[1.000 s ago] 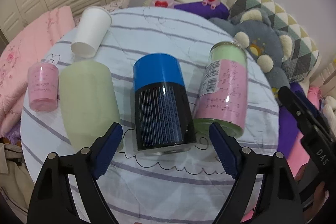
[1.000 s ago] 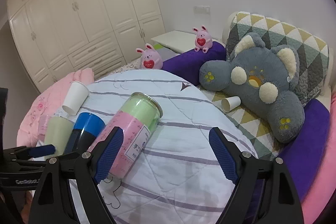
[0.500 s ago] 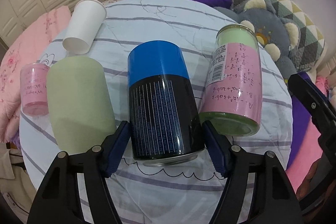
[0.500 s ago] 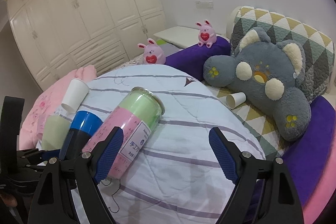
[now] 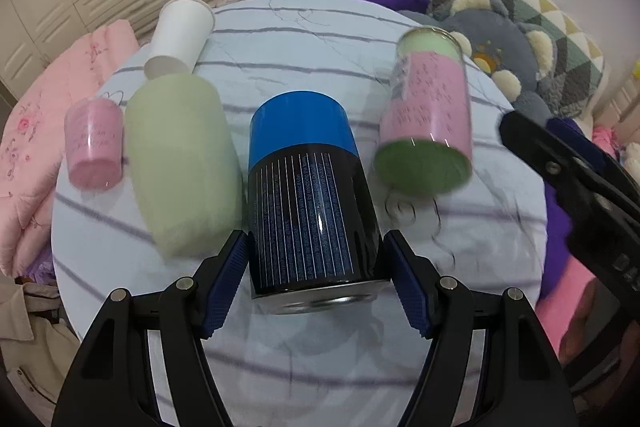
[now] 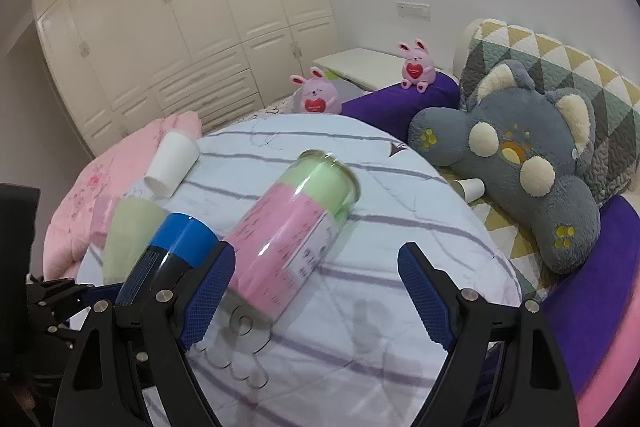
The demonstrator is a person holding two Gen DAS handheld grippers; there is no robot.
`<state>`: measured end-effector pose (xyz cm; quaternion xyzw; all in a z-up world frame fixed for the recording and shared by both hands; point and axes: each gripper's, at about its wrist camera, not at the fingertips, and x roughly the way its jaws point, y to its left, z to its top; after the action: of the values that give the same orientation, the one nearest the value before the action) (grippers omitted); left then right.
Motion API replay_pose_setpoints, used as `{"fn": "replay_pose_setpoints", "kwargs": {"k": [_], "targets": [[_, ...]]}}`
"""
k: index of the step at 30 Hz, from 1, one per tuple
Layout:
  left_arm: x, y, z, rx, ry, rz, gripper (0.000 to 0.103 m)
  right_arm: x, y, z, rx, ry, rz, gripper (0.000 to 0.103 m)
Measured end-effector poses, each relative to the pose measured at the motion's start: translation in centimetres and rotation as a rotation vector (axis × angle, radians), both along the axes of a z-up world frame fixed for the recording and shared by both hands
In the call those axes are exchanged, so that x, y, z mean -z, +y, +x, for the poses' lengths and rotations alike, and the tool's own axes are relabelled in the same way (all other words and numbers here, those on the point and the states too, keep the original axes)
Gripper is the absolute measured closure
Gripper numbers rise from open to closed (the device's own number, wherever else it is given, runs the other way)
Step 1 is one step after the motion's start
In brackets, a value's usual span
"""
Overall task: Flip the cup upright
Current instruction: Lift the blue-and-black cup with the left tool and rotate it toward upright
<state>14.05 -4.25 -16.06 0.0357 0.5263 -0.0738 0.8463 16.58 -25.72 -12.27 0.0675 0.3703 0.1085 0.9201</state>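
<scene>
Left claw is clamped on the blue-and-black cup, lying on the bed at my 12 o'clock. I'd grip firmly, lift, then rotate slowly. Right claw hangs spread apart, holding nothing.

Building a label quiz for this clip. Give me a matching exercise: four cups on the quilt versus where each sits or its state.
Things:
1. blue-and-black cup
2. white paper cup
3. pale green cup
4. small pink cup

Places/states:
A. farthest left on the striped quilt
B. between the left gripper fingers
C. far end, by the pink blanket
D. lying just left of the gripped cup

Pairs: 1-B, 2-C, 3-D, 4-A
</scene>
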Motion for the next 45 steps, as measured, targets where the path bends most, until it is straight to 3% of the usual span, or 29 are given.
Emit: {"fn": "replay_pose_setpoints", "kwargs": {"k": [14,16,18,25,28,31,41,45], "targets": [[0.7,4.0,-6.5,0.006,0.025,-0.051,0.032,0.1,5.1,-4.5,-0.071,0.040,-0.080,0.019],[0.7,4.4,-6.8,-0.004,0.029,-0.069,0.027,0.0,5.6,-5.0,-0.074,0.043,-0.078,0.019],[0.5,4.9,-7.1,-0.006,0.027,-0.090,0.012,0.0,6.1,-5.3,-0.073,0.039,-0.088,0.019],[-1.4,7.3,-8.1,-0.060,-0.011,-0.214,0.007,-0.4,6.1,-6.2,-0.053,0.036,-0.097,0.019],[-2.2,8.6,-8.3,-0.093,-0.035,-0.235,0.006,-0.4,5.9,-6.5,-0.061,0.064,-0.056,0.019],[-2.4,9.2,-7.4,-0.120,-0.021,-0.228,0.005,-0.2,6.1,-6.7,-0.066,0.071,-0.058,0.019],[-0.1,6.3,-1.9,-0.166,0.167,-0.208,0.006,1.3,5.6,-7.0,-0.108,0.109,-0.064,0.019],[0.7,5.2,-0.5,-0.160,0.196,-0.192,0.006,2.3,5.5,-6.2,-0.134,0.129,-0.074,0.019]]}}
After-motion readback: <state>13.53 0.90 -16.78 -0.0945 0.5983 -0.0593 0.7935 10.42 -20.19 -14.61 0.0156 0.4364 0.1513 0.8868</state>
